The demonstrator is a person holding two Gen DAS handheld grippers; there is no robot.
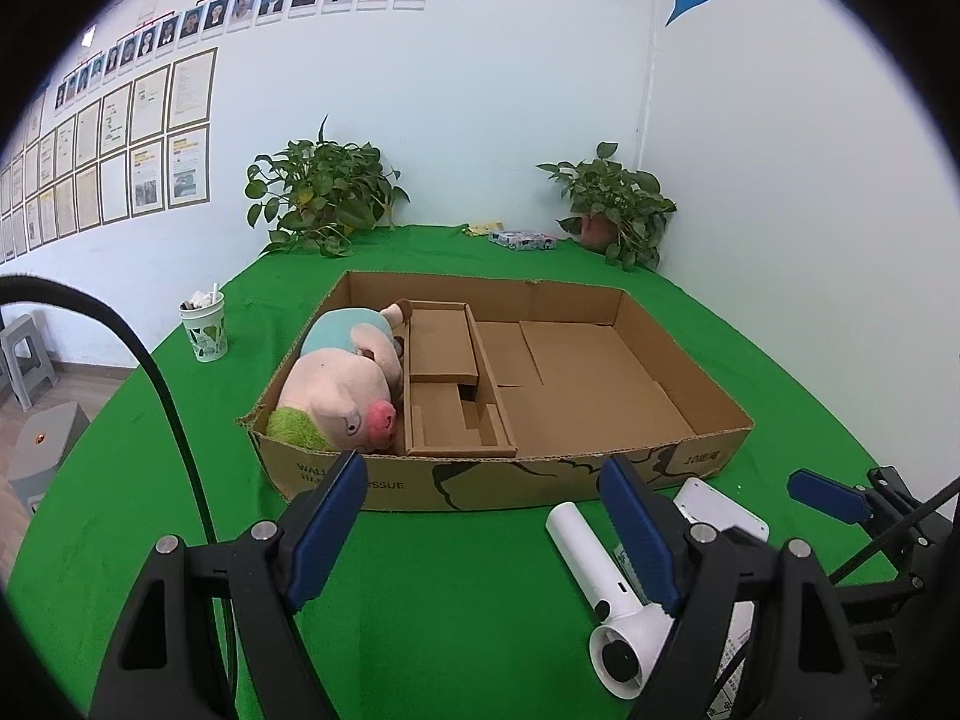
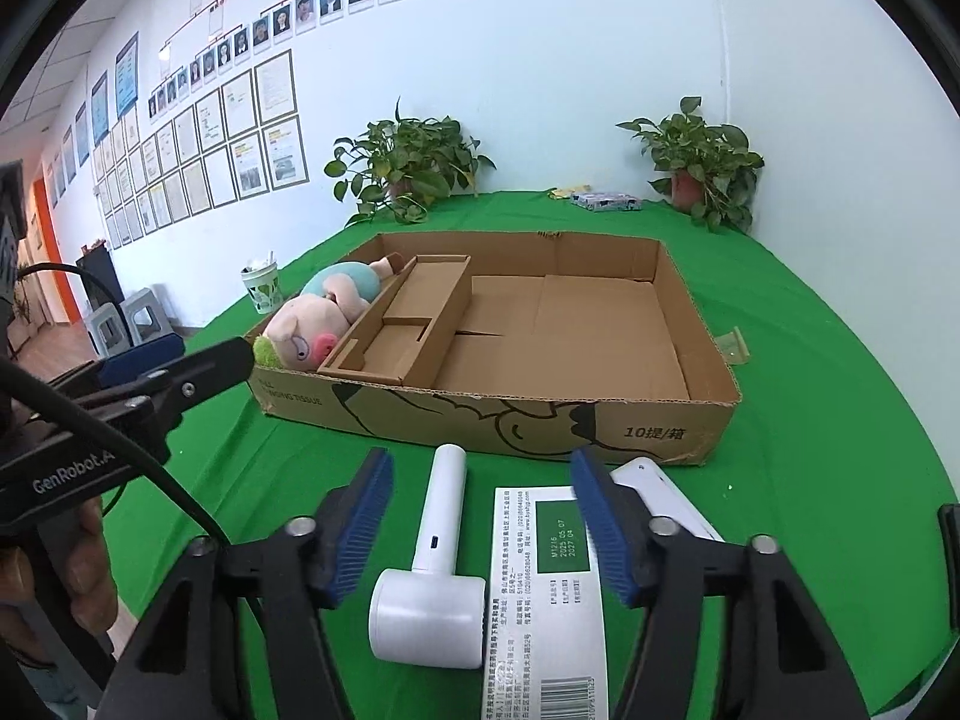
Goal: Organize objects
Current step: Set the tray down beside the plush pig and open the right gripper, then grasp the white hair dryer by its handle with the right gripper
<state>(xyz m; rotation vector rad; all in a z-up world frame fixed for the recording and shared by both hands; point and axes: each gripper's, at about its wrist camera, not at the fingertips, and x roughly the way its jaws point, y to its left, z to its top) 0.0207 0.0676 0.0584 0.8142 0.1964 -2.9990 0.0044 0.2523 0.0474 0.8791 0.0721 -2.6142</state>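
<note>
White hair dryer [image 2: 429, 570] on green desk [image 2: 840, 480] between parted fingers of right claw [image 2: 480, 525], untouched, left claw [image 1: 483, 531] spread over bare cloth, cardboard box [image 2: 540, 420] beyond holding pig toy [image 2: 312, 324].

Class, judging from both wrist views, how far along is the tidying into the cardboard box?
Done: pink plush pig lies in the shallow cardboard box. In hand: nothing; right gripper open around the white handheld fan. Left: fan, white printed carton on the green cloth.

Both grippers, left [image 1: 483, 516] and right [image 2: 480, 516], are held pointing toward 12 o'clock, tilted downward, jaws spread, nothing gripped.
</note>
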